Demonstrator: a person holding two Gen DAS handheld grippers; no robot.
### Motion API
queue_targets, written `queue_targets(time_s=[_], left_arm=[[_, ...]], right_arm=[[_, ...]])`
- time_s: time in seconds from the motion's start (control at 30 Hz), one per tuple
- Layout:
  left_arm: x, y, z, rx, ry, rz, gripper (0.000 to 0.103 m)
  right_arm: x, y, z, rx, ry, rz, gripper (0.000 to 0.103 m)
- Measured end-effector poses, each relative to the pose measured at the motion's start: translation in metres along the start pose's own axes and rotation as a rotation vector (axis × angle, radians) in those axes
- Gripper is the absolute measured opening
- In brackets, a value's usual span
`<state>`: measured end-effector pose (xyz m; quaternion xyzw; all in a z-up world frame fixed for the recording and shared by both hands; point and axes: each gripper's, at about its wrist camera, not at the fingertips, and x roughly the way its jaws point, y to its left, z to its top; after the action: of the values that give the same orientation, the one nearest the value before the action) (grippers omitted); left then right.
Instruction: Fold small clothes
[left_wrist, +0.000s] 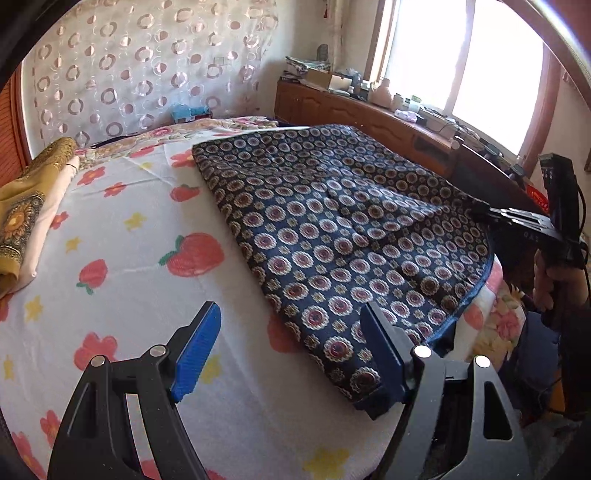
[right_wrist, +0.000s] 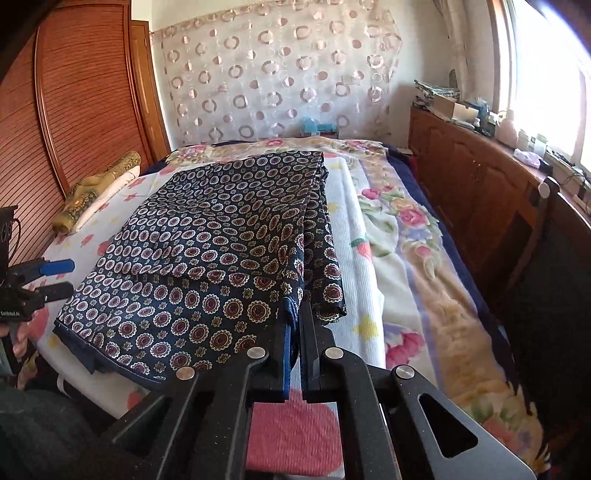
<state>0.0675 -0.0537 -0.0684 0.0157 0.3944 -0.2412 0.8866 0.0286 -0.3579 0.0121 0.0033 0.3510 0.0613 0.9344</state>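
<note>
the soft, light navy cloth with round medallion print (right_wrist: 221, 236) lies half-folded along the bed's near edge; my right claw (right_wrist: 293, 325) pinches its limp near corner, my left claw (left_wrist: 291, 354) gapes empty beside its other corner.

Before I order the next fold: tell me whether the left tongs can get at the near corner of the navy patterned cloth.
Probably yes. The left tongs stand open right beside the navy patterned cloth, nothing between.

I see a bed under a white strawberry-print sheet (left_wrist: 129, 229), navy medallion-print folded cloth (left_wrist: 332, 229) ahead of my jaws, mustard-gold folded fabric (left_wrist: 22, 218) far left.
</note>
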Motion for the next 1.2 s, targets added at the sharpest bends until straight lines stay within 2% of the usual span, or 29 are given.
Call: queue_targets(time_s=[0.13,0.33,0.43,0.47,0.57,0.7,0.8,0.9,0.97,1.03,1.2], left_arm=[[0.000,-0.002,-0.008,-0.017,0.006,-0.053,0.078],[0.001,-0.009,-0.015,-0.009,0.022,-0.062,0.065],[0.001,-0.013,-0.018,-0.004,0.030,-0.061,0.053],[0.001,-0.013,-0.019,-0.003,0.033,-0.063,0.050],[0.000,-0.014,-0.020,-0.003,0.036,-0.073,0.048],[-0.001,-0.010,-0.023,-0.035,0.041,-0.108,0.048],[-0.003,-0.010,-0.024,-0.043,0.043,-0.122,0.046],[-0.004,-0.011,-0.026,-0.040,0.049,-0.123,0.035],[-0.004,-0.012,-0.025,-0.046,0.052,-0.157,0.015],[-0.008,-0.016,-0.021,-0.027,0.033,-0.165,0.007],[-0.024,-0.024,0.003,-0.003,-0.035,-0.185,0.004]], right_arm=[[0.007,0.000,0.002,-0.004,0.006,-0.005,0.003],[0.008,0.001,0.002,-0.020,0.014,-0.004,0.003],[0.007,0.000,0.004,-0.021,0.013,-0.013,0.004],[0.006,0.000,0.005,-0.022,0.010,-0.016,0.007],[0.001,0.000,0.008,-0.021,-0.013,-0.021,0.011],[-0.011,0.003,0.012,-0.025,-0.069,-0.023,0.031],[-0.016,0.009,0.012,-0.046,-0.086,-0.030,0.039],[-0.016,0.020,0.010,-0.072,-0.088,0.007,0.044],[-0.013,0.029,0.008,-0.098,-0.079,0.033,0.047],[-0.009,0.039,0.004,-0.127,-0.072,0.056,0.048],[0.003,0.056,-0.003,-0.169,-0.041,0.110,0.049]])
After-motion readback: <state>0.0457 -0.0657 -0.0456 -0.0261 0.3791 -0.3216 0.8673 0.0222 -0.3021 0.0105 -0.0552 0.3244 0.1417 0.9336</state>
